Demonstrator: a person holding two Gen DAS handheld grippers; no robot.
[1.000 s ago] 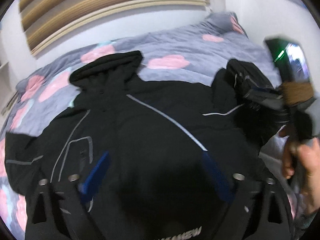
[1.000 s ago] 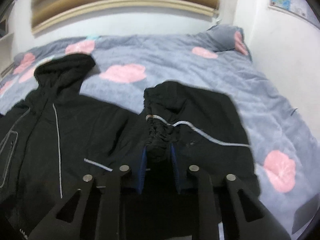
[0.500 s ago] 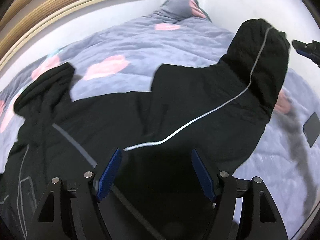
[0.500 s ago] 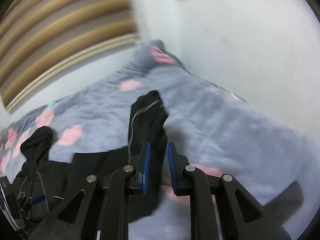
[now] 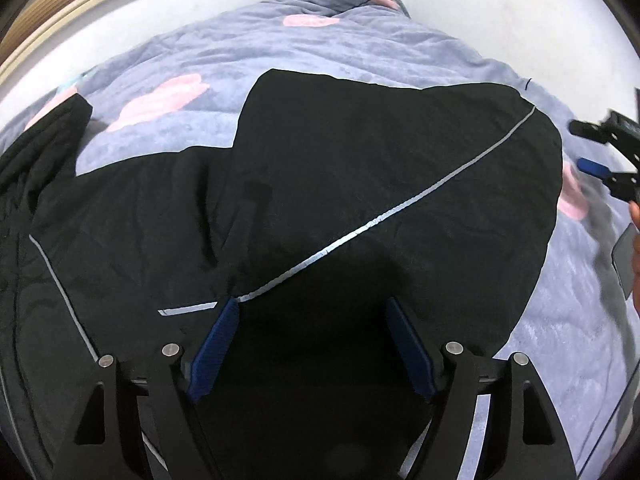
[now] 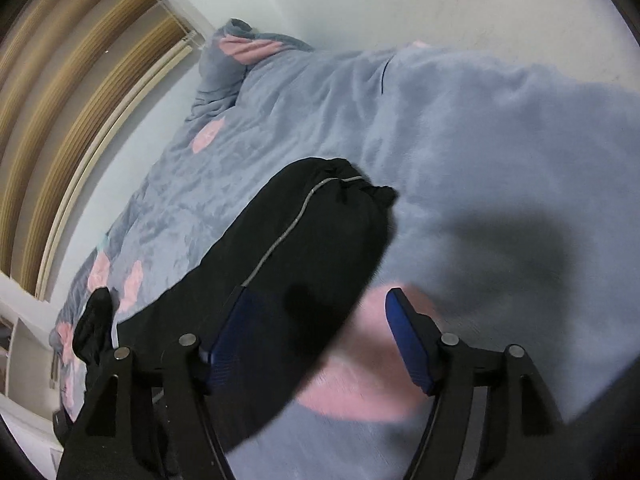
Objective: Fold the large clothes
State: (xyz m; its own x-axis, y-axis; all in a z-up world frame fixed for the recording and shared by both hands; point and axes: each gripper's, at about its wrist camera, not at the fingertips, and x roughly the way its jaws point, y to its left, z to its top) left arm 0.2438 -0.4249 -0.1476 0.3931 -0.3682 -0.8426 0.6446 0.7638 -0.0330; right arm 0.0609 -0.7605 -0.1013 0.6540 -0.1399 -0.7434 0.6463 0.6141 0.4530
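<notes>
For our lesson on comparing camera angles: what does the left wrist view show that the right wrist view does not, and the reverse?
Only the left wrist view shows the jacket's body with its short grey stripe, plus the right hand-held gripper at the frame's edge. Only the right wrist view shows the sleeve's gathered cuff and the slatted headboard. Both share the black jacket, its sleeve's grey piping and the grey-blue blanket with pink patches.

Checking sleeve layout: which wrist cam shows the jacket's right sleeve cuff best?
Right wrist view: the gathered cuff of the black jacket lies in plain sight on the blanket. Left wrist view shows the sleeve spread flat, cuff end not distinct.
</notes>
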